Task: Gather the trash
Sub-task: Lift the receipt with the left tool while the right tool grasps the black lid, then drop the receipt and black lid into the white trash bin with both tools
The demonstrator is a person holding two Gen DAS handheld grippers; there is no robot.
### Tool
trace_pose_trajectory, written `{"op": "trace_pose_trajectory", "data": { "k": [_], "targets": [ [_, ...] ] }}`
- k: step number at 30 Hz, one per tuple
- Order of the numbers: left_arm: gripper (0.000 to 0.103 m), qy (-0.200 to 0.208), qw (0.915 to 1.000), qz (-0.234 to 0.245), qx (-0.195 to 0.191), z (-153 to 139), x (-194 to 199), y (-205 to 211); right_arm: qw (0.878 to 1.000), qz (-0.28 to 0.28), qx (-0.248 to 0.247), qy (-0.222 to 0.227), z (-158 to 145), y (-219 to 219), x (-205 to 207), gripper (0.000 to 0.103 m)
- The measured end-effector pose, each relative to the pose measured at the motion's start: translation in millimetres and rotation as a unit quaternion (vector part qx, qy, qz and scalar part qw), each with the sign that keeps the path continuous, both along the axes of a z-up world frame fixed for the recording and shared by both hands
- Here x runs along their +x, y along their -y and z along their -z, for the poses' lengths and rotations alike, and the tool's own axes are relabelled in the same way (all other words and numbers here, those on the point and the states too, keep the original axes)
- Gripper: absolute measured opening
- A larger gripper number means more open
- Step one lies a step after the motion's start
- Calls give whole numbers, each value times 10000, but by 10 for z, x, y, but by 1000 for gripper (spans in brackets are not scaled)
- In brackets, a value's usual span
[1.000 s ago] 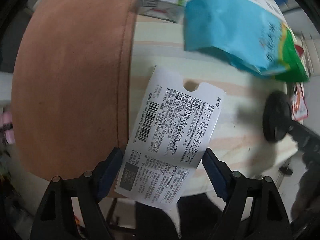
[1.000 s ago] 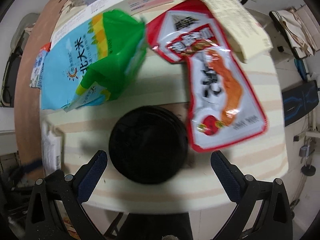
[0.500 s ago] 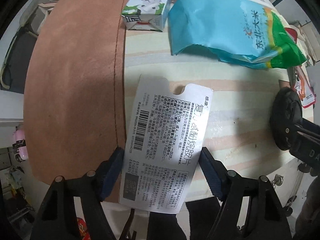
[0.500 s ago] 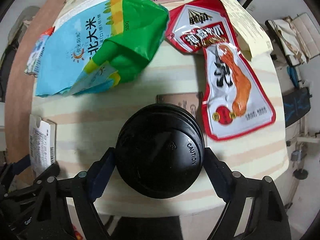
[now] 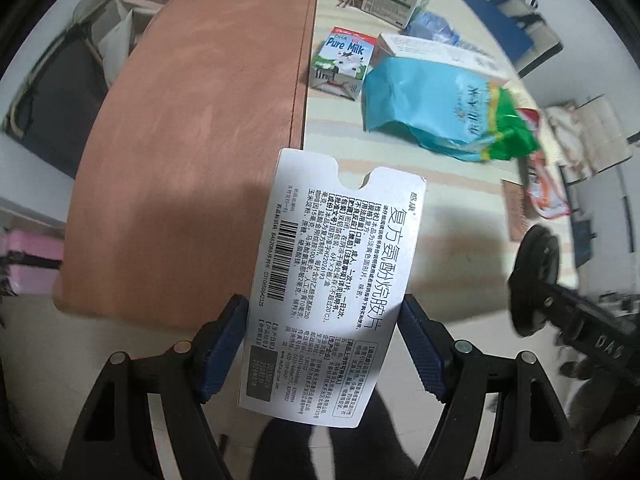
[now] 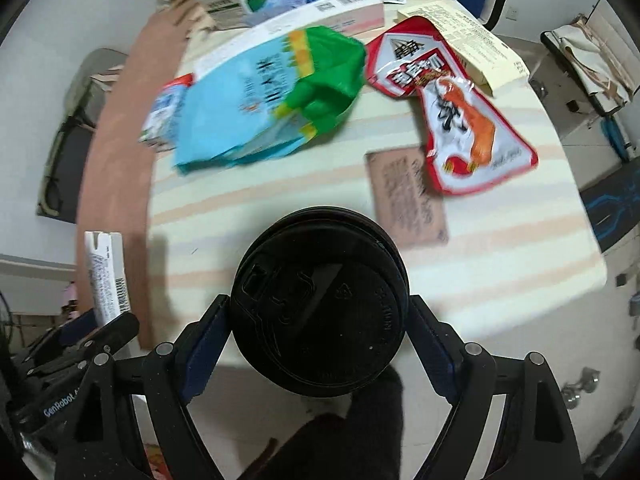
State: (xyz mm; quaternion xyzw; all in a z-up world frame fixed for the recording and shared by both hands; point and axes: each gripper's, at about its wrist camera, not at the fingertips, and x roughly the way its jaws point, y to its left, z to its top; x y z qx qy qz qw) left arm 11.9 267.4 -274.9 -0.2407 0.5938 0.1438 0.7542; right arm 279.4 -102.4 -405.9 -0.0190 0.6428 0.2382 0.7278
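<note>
My left gripper [image 5: 322, 342] is shut on a flat white medicine box [image 5: 332, 276] with black print and a barcode, held above the table's near edge. It also shows at the left of the right wrist view [image 6: 105, 276]. My right gripper [image 6: 320, 334] is shut on a black cup lid [image 6: 320, 304], lifted off the table at its near edge. The lid and right gripper show at the right of the left wrist view [image 5: 536, 276].
On the striped table [image 6: 500, 248] lie a blue-green rice bag [image 6: 260, 96], a red snack pouch [image 6: 452, 112], a brown card [image 6: 408, 200], a milk carton [image 5: 342, 62], and boxes [image 6: 348, 10] at the back. A brown mat [image 5: 192, 132] covers the left side.
Both grippers have pulled back and up from the table. The right gripper closed on the black lid and lifted it. The left still holds the box.
</note>
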Motion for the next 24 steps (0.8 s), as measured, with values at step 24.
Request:
{"op": "trace_pose_trajectory", "data": {
  "k": [24],
  "targets": [
    [101, -1367, 9732, -221, -1834, 2992, -1731, -50, 9801, 334, -80, -1955, 3869, 598, -1447, 92]
  ]
}}
